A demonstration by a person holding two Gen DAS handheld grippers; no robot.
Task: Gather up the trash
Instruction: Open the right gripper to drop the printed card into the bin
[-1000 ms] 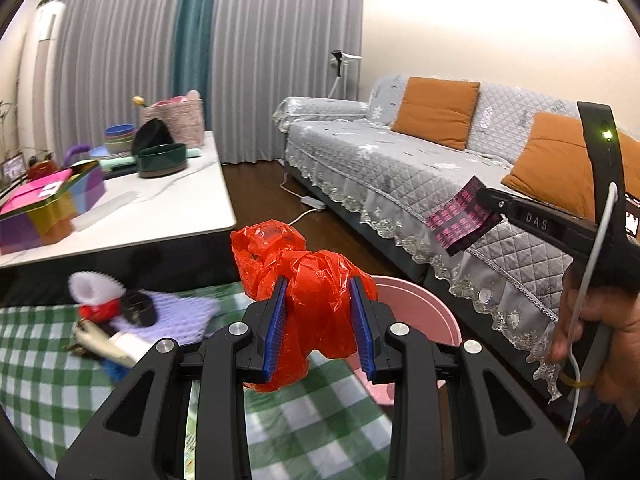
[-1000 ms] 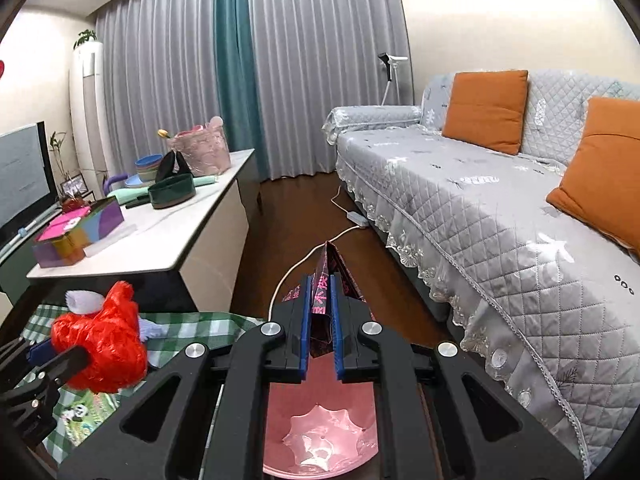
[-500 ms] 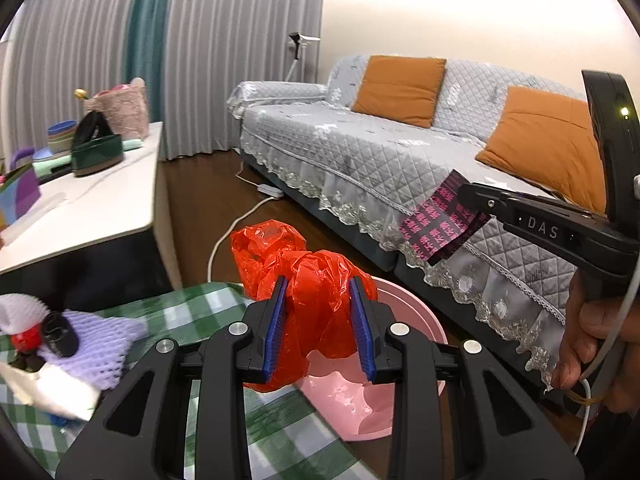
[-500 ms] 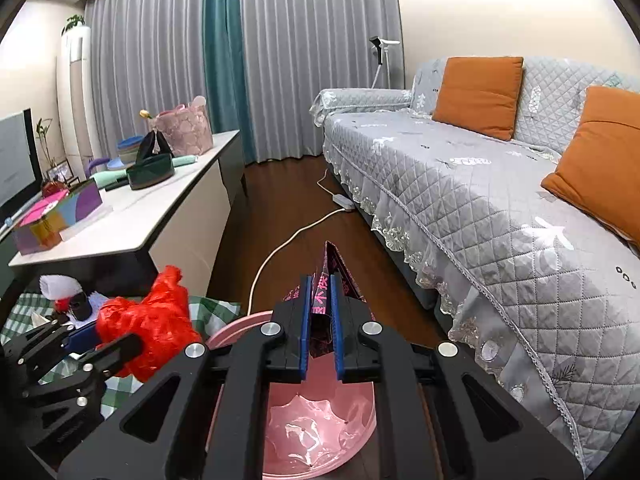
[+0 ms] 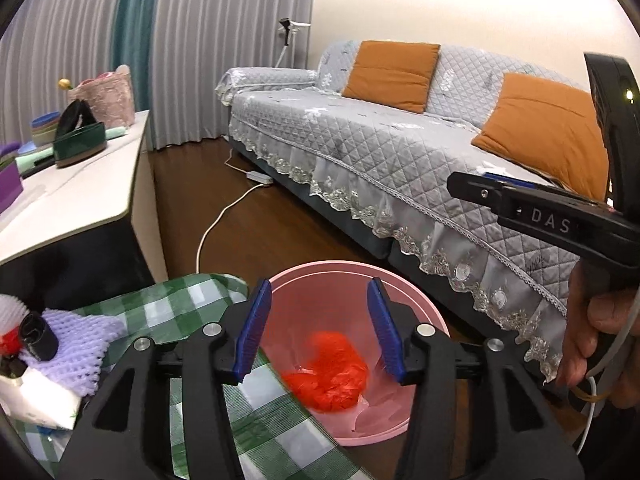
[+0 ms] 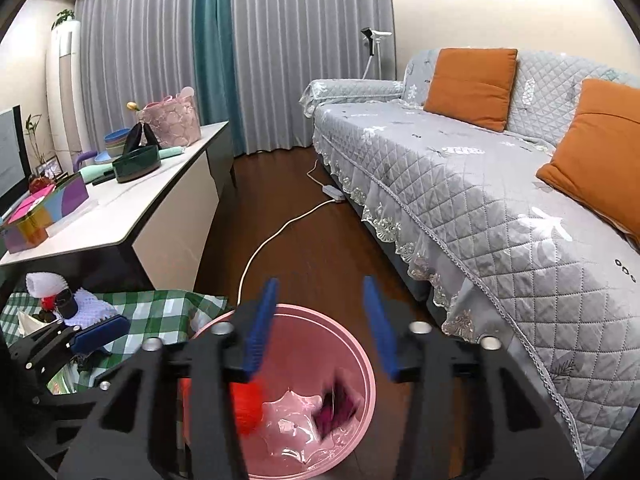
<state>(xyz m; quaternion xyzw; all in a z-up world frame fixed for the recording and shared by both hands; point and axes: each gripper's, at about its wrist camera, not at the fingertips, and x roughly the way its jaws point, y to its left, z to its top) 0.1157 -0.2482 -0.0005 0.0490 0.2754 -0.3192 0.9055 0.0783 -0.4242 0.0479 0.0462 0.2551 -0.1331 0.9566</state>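
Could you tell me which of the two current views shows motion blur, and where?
Right wrist view: the right gripper and the dark wrapper falling into the pink bin are smeared. Left wrist view: mostly sharp, red bag slightly soft; both show fisheye bending.

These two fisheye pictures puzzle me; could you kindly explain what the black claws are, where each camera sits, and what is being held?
No robot here: a person holds a two-finger gripper in each hand, each with its own camera looking along the blue-padded fingers. One view shows the left gripper, the other the right gripper. Both have just been opening and now hold nothing. Below them, the pink bin contains a red plastic bag and a dark purple wrapper. More trash waits on the green checked cloth.
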